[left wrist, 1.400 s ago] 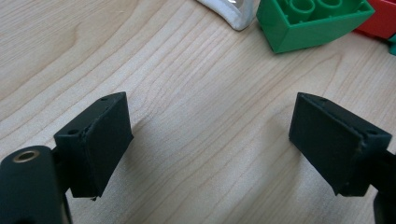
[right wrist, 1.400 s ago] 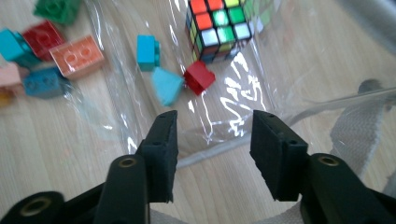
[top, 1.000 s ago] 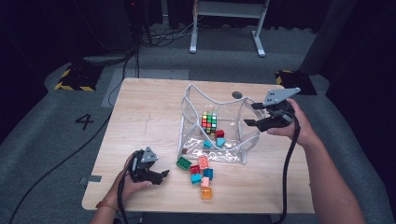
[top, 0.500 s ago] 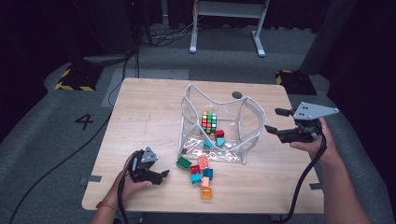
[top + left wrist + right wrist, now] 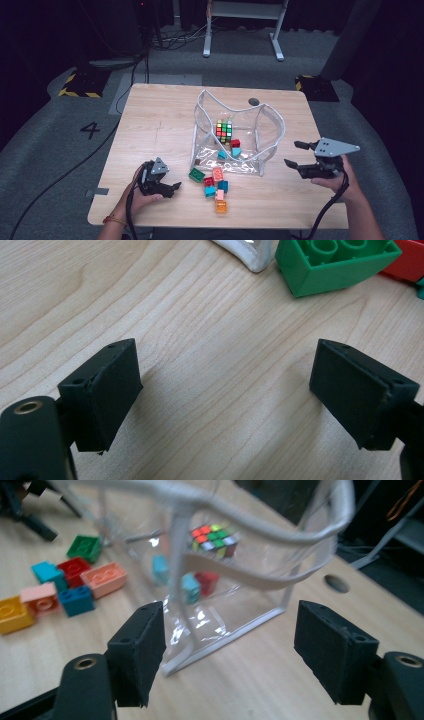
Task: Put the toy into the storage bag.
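Standing upright in the middle of the bench (image 5: pixel 150 115), the clear bag (image 5: pixel 260 125) is keeping its mouth open upward, probably so that the toys can be dropped in from above. Inside the bag a colour cube (image 5: pixel 224 132) is leaning on the back wall, and a red block (image 5: pixel 235 143) and two teal blocks are lying on the bottom beside it. Just in front of the bag, on the side near the person, the loose bricks are waiting in a small group: a green brick (image 5: pixel 195 175) is lying nearest to the bag's front left corner, and a yellow brick (image 5: pixel 220 207) is lying farthest from the bag.

The left gripper (image 5: pixel 170 189) is resting low on the bench, to the front left of the bag, and is pointing toward the green brick, I think to take it next. Its fingers (image 5: pixel 107 390) are spread wide and are holding nothing; only bare wood is lying between them. The right gripper (image 5: pixel 295 156) is hovering to the right of the bag, apart from it. Its fingers (image 5: pixel 142 647) are also wide open and empty, and they are facing the bag's side edge without touching it.
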Demonstrator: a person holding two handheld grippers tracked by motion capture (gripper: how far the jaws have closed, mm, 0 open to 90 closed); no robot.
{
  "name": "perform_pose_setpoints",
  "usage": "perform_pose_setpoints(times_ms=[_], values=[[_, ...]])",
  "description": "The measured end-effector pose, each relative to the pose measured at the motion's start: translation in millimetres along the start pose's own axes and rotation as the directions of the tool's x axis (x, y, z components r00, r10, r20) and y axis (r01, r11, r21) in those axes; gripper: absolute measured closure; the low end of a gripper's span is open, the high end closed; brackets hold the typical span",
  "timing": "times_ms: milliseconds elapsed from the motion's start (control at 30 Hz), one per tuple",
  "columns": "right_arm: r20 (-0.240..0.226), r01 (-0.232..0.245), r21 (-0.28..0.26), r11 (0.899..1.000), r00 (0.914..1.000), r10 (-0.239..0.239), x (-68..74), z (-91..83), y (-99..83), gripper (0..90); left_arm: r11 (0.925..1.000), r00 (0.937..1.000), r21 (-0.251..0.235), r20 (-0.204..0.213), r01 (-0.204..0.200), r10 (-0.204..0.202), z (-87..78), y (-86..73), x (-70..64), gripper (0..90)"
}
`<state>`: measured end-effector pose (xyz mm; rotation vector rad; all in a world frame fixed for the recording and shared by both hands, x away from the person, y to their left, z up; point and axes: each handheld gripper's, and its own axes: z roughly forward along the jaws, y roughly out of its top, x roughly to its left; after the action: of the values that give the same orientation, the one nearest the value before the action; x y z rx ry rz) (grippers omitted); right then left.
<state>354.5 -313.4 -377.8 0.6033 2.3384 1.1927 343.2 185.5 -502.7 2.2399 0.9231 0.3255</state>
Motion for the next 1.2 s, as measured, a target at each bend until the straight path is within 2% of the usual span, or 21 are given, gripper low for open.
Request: perform_pose_setpoints(times_ms=[133, 233, 267, 300, 367, 400, 500, 533, 600, 633, 667, 700, 833, 867, 900, 1000, 1033, 1067, 1100, 1167, 1200], values=[[-0.046, 0.025, 0.026, 0.999, 0.9986, -0.024, 19.4, 12.0, -11.0, 29.1, 1.0, 1.0, 0.0, 0.002, -0.003, 0.003, 0.0, 0.0, 0.1, 13.2], [-0.075, 0.028, 0.038, 0.999, 0.9969, -0.025, 27.4, 18.1, -15.4, 29.5, 1.0, 1.0, -0.001, -0.005, -0.004, 0.004, -0.4, 0.0, 0.1, 13.3], [-0.1, 0.033, 0.039, 0.999, 0.9946, -0.029, 35.7, 25.6, -18.9, 30.2, 1.0, 1.0, -0.001, -0.007, -0.005, 0.005, -0.5, 0.0, 0.2, 13.3], [-0.109, 0.055, 0.04, 0.998, 0.9928, -0.05, 39.8, 28.8, -20.0, 30.3, 1.0, 1.0, -0.001, -0.005, -0.005, 0.005, -0.4, 0.0, 0.1, 13.3], [-0.125, 0.062, 0.029, 0.998, 0.9905, -0.058, 43.6, 32.0, -21.0, 30.6, 1.0, 1.0, -0.001, -0.005, -0.004, 0.004, -0.4, 0.0, 0.1, 13.3], [-0.15, 0.067, 0.035, 0.997, 0.9867, -0.061, 51.5, 37.1, -21.5, 30.8, 1.0, 1.0, -0.001, -0.005, -0.005, 0.005, -0.5, 0.0, 0.1, 13.3], [-0.183, 0.077, 0.02, 0.997, 0.9805, -0.072, 58.0, 43.4, -22.9, 31.4, 1.0, 1.0, -0.001, -0.004, -0.005, 0.005, -0.4, -0.1, 0.1, 13.3], [-0.217, 0.064, 0.023, 0.998, 0.9744, -0.058, 66.0, 49.1, -24.4, 31.7, 1.0, 1.0, 0.0, -0.003, -0.003, 0.003, -0.5, -0.3, 0.0, 13.4], [-0.251, 0.076, 0.026, 0.997, 0.9657, -0.067, 75.1, 56.3, -26.6, 32.0, 1.0, 1.0, -0.003, -0.003, -0.004, 0.004, -0.4, -0.4, 0.0, 13.4], [-0.251, 0.076, 0.026, 0.997, 0.9657, -0.067, 75.1, 56.3, -26.6, 32.0, 1.0, 1.0, -0.003, -0.003, -0.004, 0.004, -0.4, -0.4, 0.0, 13.5], [-0.288, 0.081, 0.035, 0.996, 0.9553, -0.067, 86.1, 65.1, -29.1, 32.2, 1.0, 1.0, -0.001, -0.003, -0.004, 0.004, -0.5, -0.3, 0.1, 13.4], [-0.306, 0.104, 0.042, 0.994, 0.9481, -0.087, 89.8, 68.8, -30.2, 32.5, 1.0, 1.0, 0.0, -0.003, -0.003, 0.003, -0.6, -0.3, 0.0, 13.4], [-0.363, 0.093, 0.072, 0.993, 0.9299, -0.061, 107.5, 81.8, -32.4, 33.6, 1.0, 1.0, -0.002, -0.002, -0.004, 0.004, -0.5, -0.3, 0.1, 13.5], [-0.379, 0.1, 0.062, 0.993, 0.9228, -0.069, 112.9, 87.1, -32.6, 34.2, 1.0, 1.0, -0.002, -0.003, -0.004, 0.004, -0.4, -0.3, 0.1, 13.5], [-0.379, 0.1, 0.062, 0.993, 0.9228, -0.069, 112.9, 87.1, -32.6, 34.2, 1.0, 1.0, -0.002, -0.003, -0.004, 0.004, -0.4, -0.3, 0.1, 13.4], [-0.425, 0.113, 0.068, 0.991, 0.902, -0.074, 129.5, 99.8, -31.6, 38.1, 1.0, 1.0, -0.001, -0.003, -0.004, 0.004, -0.5, -0.3, 0.1, 13.4], [-0.425, 0.113, 0.068, 0.991, 0.902, -0.074, 129.5, 99.8, -31.6, 38.1, 1.0, 1.0, -0.001, -0.003, -0.004, 0.004, -0.5, -0.3, 0.1, 13.5], [-0.444, 0.143, 0.072, 0.987, 0.8909, -0.097, 137.5, 106.3, -30.1, 38.8, 1.0, 1.0, -0.003, -0.003, -0.004, 0.004, -0.4, -0.3, 0.0, 13.4], [-0.449, 0.167, 0.051, 0.985, 0.8844, -0.127, 140.2, 111.0, -29.4, 39.3, 1.0, 1.0, -0.003, -0.003, -0.004, 0.004, -0.4, -0.3, 0.0, 13.4], [-0.455, 0.174, 0.053, 0.983, 0.8808, -0.132, 144.9, 115.6, -28.3, 40.6, 1.0, 1.0, -0.001, -0.003, -0.004, 0.004, -0.5, -0.3, 0.1, 13.4], [-0.452, 0.167, 0.066, 0.984, 0.8838, -0.119, 148.6, 118.1, -27.5, 41.2, 1.0, 1.0, -0.002, -0.003, -0.004, 0.004, -0.5, -0.3, 0.1, 13.5]])
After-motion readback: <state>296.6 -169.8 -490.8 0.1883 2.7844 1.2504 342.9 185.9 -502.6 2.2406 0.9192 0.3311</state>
